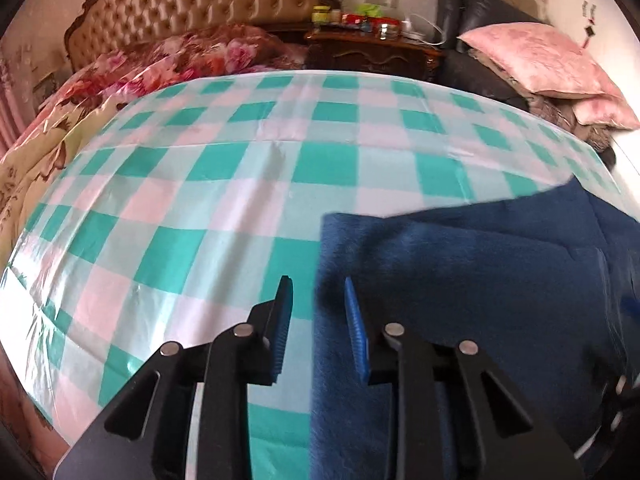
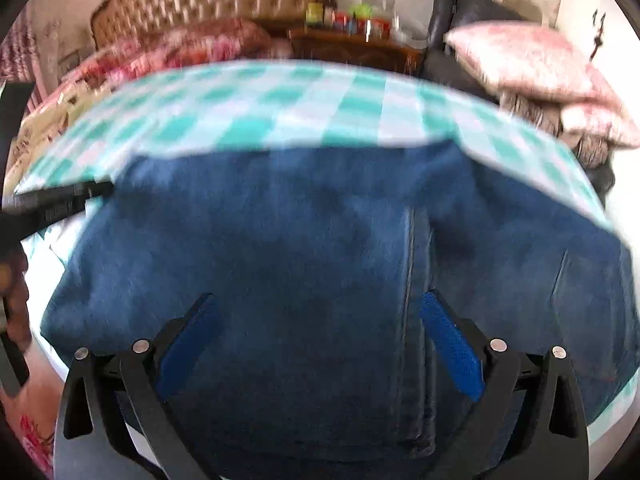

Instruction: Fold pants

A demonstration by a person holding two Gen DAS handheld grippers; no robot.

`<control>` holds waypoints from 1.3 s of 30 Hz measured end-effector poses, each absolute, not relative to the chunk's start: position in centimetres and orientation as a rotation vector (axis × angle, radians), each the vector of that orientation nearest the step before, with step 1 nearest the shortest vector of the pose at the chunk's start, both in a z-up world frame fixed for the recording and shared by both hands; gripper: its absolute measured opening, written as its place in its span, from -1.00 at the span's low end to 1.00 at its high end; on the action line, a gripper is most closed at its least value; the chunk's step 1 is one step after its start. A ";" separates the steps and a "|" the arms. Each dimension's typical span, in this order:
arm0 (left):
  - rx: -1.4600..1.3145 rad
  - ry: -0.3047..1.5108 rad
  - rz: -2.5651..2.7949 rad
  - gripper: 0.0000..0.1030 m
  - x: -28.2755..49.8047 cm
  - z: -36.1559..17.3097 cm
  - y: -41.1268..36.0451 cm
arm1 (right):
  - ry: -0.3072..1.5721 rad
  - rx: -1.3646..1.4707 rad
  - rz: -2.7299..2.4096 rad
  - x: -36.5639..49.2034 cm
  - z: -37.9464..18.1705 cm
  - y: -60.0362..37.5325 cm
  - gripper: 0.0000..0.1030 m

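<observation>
Folded blue jeans (image 2: 320, 240) lie flat on the green-and-white checked cloth (image 1: 200, 184); in the left wrist view the jeans (image 1: 480, 280) fill the lower right. My left gripper (image 1: 316, 294) hovers over their left edge with a narrow gap between the jaws. The denim edge shows in that gap and stays flat, not pinched. The right wrist view shows that gripper (image 2: 64, 200) as a black bar at the jeans' far left corner. My right gripper (image 2: 320, 300) stands wide open above the middle of the jeans, near a seam (image 2: 416, 280), and holds nothing.
A tufted headboard (image 1: 208, 4) and a floral quilt (image 1: 180, 60) lie behind the cloth. A dark nightstand (image 1: 372, 50) carries several jars. Pink pillows (image 1: 540, 64) rest on dark cushions at the far right. A hand (image 2: 14, 280) shows at the left edge.
</observation>
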State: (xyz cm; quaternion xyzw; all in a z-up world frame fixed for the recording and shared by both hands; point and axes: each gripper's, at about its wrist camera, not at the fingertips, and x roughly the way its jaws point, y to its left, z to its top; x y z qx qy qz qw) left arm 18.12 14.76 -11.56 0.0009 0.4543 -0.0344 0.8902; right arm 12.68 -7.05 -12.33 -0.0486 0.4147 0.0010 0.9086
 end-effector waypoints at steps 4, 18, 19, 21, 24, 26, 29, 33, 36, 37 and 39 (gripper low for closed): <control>-0.008 0.953 -0.048 -0.35 17.2 -12.5 15.1 | 0.945 -0.119 -0.038 14.5 -14.2 -7.7 0.79; -0.022 0.889 -0.023 -0.16 8.9 -12.1 15.5 | 0.888 -0.116 -0.005 16.2 -12.5 -8.3 0.57; -0.011 0.870 -0.030 -0.16 9.2 -11.3 15.4 | 0.897 -0.117 -0.025 16.7 -12.7 -8.6 0.52; 0.013 0.828 -0.069 -0.20 10.6 -9.5 14.8 | 0.970 -0.106 -0.056 17.9 -14.3 -9.7 0.42; 0.055 0.835 -0.147 -0.30 14.8 -7.9 13.1 | 0.963 -0.092 -0.048 17.8 -14.4 -10.2 0.41; 0.082 0.860 -0.195 -0.40 17.9 -8.5 11.7 | 0.954 -0.117 -0.058 17.7 -14.4 -9.8 0.40; 0.125 0.949 -0.240 -0.43 21.0 -10.8 10.4 | 0.952 -0.116 -0.066 17.7 -14.5 -9.8 0.41; 0.097 0.945 -0.168 -0.56 21.6 -11.0 11.9 | 0.946 -0.152 -0.067 17.4 -14.1 -9.4 0.41; 0.075 0.882 -0.203 -0.51 18.6 -9.0 12.4 | 0.895 -0.158 -0.026 16.0 -12.7 -8.6 0.42; 0.068 0.873 -0.207 -0.50 17.2 -8.6 12.5 | 0.878 -0.170 -0.008 15.1 -12.1 -8.1 0.43; 0.040 0.864 -0.173 -0.50 13.8 -8.6 13.1 | 0.871 -0.179 0.006 14.3 -11.7 -7.5 0.44</control>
